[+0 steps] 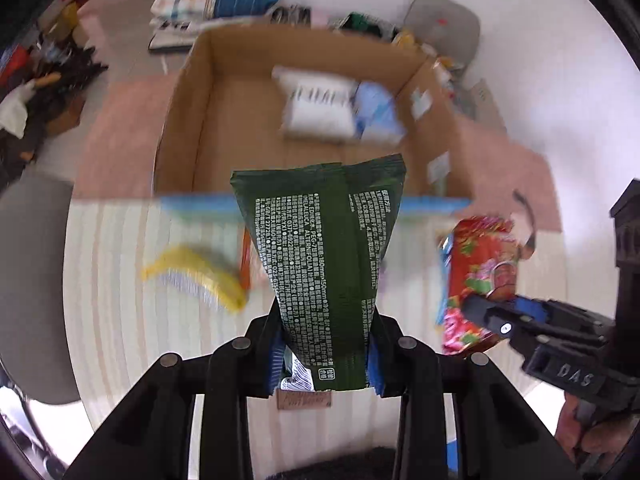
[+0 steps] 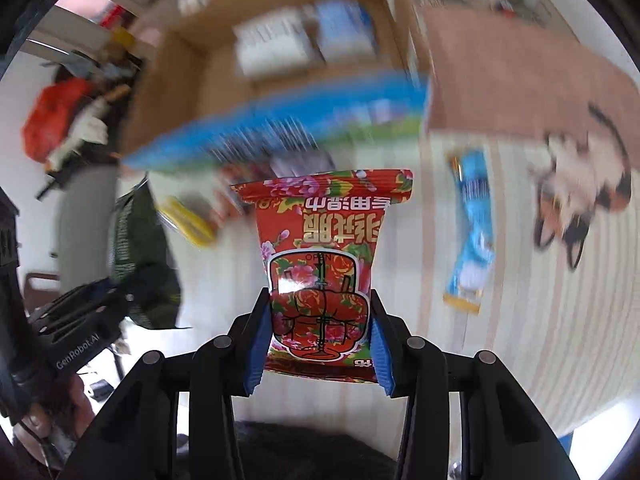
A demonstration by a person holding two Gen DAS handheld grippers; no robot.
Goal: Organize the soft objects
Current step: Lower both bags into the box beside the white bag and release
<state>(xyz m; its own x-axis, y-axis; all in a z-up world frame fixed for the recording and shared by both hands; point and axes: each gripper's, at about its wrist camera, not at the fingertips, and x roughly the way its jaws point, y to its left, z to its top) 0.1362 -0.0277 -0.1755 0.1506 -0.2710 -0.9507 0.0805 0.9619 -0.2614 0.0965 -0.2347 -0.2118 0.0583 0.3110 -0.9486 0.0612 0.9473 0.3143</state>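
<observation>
Table: we see a pale striped table (image 1: 120, 264) under both grippers, and loose things lie on it.
Box: the big cardboard box (image 1: 180, 120) stands open at the far table edge. We think it is where the soft packs go. A white pack (image 1: 316, 108) and a light blue pack (image 1: 378, 114) lie at its far right, so the left and the near floor of the box have room.
Box edge: the near wall, with a blue strip (image 1: 192, 204), stands between us and the inside. We think both packs must go over it.
Green pack: the left gripper (image 1: 326, 354) pinches the green pack (image 1: 324, 248) by its bottom end, so it sticks out toward the box.
Red pack: the right gripper (image 2: 320, 344) squeezes the red flowery pack (image 2: 320, 264) the same way, just right of the green one.
Left behind: a yellow thing (image 1: 200, 276) and a blue wrapper (image 2: 472, 232) lie on the table.
</observation>
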